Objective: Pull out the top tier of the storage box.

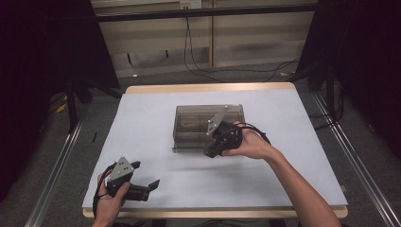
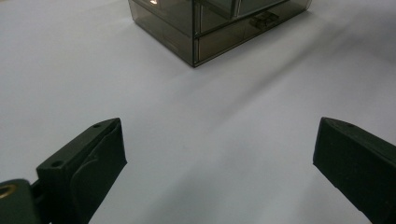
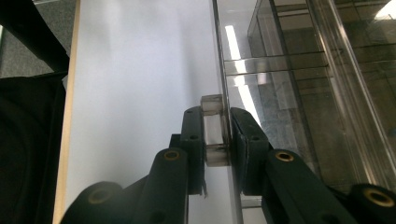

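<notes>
A smoky see-through drawer box [image 1: 198,124] stands in the middle of the white table [image 1: 146,118]. My right gripper [image 1: 211,151] reaches the box's near front face from the right. In the right gripper view its jaws [image 3: 215,135] are shut on a small clear handle [image 3: 213,105] that sticks out of a drawer front [image 3: 299,93]. My left gripper [image 1: 145,174] rests near the table's front left corner, well apart from the box. It is open, with only bare table between its fingers [image 2: 219,154]. The box [image 2: 219,28] shows far ahead of it.
The table's wooden edge [image 1: 208,88] runs along the far side. Black cables [image 1: 222,71] lie on the floor behind it. Dark stands [image 1: 71,99] and metal rails [image 1: 56,165] flank the table on both sides.
</notes>
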`<state>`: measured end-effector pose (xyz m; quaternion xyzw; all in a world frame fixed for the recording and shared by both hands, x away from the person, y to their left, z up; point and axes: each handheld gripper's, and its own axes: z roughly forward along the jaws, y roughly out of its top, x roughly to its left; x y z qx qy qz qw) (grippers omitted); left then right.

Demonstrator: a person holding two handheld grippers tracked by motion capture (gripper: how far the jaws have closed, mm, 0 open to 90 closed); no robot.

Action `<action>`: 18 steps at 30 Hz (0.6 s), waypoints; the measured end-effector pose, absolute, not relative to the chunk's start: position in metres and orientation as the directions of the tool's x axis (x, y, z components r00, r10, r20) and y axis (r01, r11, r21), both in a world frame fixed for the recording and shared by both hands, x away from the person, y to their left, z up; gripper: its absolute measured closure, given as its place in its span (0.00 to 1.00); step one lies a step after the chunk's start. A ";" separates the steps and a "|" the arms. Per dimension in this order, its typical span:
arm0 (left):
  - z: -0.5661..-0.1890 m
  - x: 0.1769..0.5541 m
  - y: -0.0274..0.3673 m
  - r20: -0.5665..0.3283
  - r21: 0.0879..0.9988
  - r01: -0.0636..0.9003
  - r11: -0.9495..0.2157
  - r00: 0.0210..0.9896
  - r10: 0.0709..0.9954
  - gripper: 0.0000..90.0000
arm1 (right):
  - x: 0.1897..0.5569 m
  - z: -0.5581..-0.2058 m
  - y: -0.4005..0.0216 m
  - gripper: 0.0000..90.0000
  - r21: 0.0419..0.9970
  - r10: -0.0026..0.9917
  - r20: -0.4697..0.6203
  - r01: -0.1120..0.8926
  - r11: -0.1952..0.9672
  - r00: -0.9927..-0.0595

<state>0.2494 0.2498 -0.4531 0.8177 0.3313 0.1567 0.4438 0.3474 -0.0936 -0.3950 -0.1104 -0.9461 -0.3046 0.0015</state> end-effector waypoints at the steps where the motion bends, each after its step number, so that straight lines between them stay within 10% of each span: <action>1: -0.453 0.249 0.250 -0.038 0.830 0.403 -0.386 0.731 0.681 0.03 | 0.347 -0.395 -0.094 0.85 0.578 0.205 0.072 0.209 0.789 -0.976; 18: -0.453 0.249 0.250 -0.041 0.830 0.405 -0.385 0.731 0.681 0.03 | 0.341 -0.394 -0.092 0.86 0.573 0.188 0.072 0.195 0.796 -0.980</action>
